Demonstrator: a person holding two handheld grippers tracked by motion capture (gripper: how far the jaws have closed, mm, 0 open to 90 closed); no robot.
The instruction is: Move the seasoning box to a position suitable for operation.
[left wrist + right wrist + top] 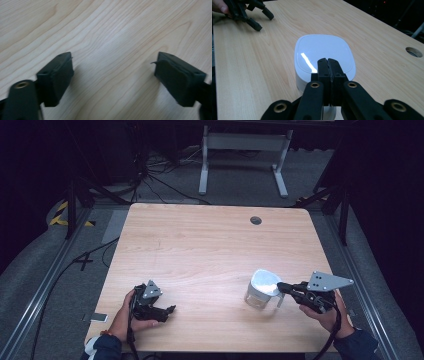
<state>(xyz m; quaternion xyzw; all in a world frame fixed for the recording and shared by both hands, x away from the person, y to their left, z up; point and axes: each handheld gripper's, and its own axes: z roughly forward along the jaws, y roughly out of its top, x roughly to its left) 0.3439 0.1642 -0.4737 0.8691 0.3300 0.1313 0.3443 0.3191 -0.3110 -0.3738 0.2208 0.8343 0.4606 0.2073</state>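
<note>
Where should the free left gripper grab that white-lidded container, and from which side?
Probably the clear body below the white lid of the container, coming from its open left side: the left gripper is open, while the right gripper sits shut at the right edge.

- The jug [261, 289] stands on the table [210, 245] at about four o'clock.
- The right gripper [281, 287] is at the jug's three o'clock side, touching it.
- The left gripper [170, 310] is at eight o'clock, well apart from the jug.
- The hole [256, 220] lies at one o'clock.
</note>
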